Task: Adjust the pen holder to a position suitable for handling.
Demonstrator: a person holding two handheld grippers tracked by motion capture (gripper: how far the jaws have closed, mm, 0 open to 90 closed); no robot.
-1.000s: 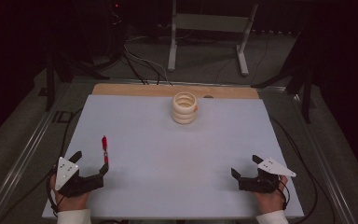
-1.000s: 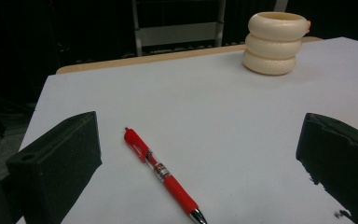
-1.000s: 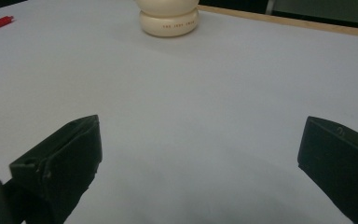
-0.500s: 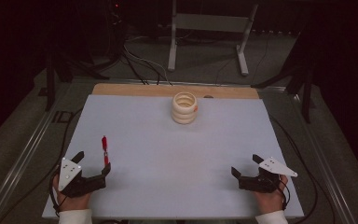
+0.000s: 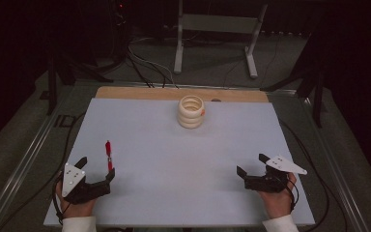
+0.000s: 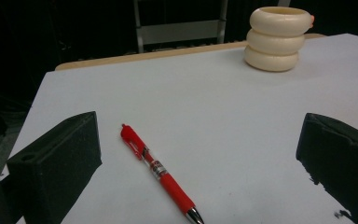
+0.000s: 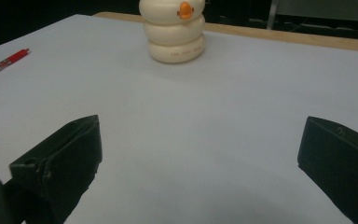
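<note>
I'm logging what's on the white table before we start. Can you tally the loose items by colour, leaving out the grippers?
Red: 1, the pen, lying flat near the left gripper.
Cream: 1, the ribbed holder with an orange spot, standing near the far edge.
Total: 2

My high cam looks fwd/down over the whole table [image 5: 183, 193]. Both gripper cams sit low, close to the surface; both share the cream ring stack [image 6: 275, 39] w/ it.

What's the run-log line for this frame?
left claw: open, by red pen | right claw: open, empty | ring holder: far centre
</note>
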